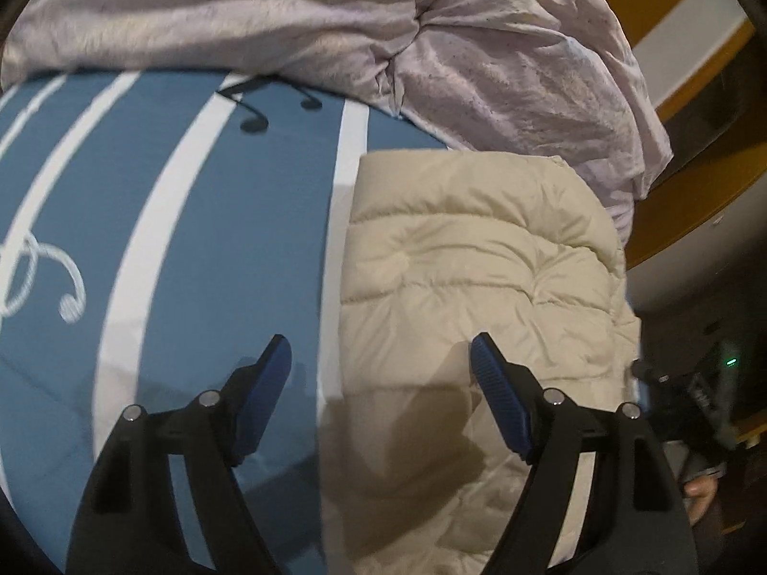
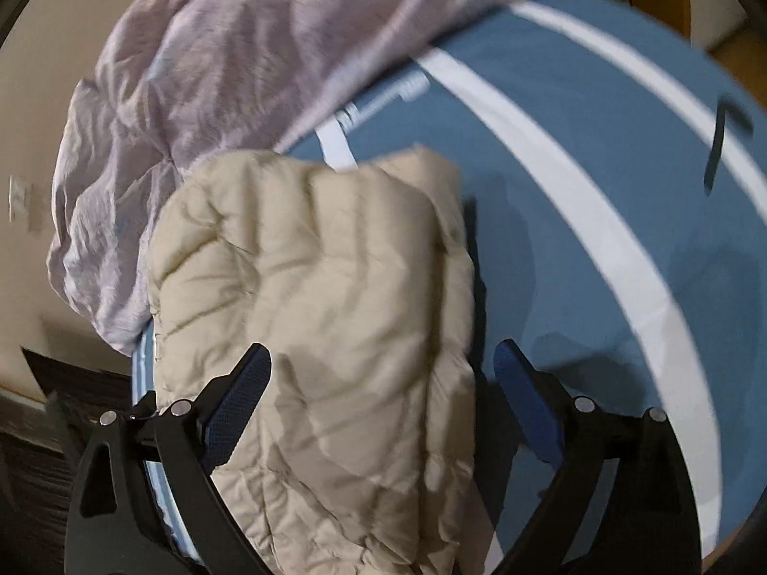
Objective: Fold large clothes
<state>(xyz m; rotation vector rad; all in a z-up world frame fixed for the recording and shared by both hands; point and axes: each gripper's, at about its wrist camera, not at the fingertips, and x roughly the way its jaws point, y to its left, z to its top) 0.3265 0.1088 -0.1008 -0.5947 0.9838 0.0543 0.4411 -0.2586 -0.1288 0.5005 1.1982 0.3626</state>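
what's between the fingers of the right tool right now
Seen past the right tool's open fingers in the right wrist view: the cream quilted jacket, lying loose on the blue striped sheet, ungripped.

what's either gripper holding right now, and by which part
Nothing is held. The left gripper and the right gripper both stand open above the cream puffer jacket, pads clear of it.

Cream quilted puffer jacket (image 1: 479, 258), apparently folded into a puffy bundle, flat on blue white-striped bedsheet (image 1: 215, 220).

cream quilted jacket (image 1: 479, 258), blue sheet (image 1: 215, 239) – white-striped
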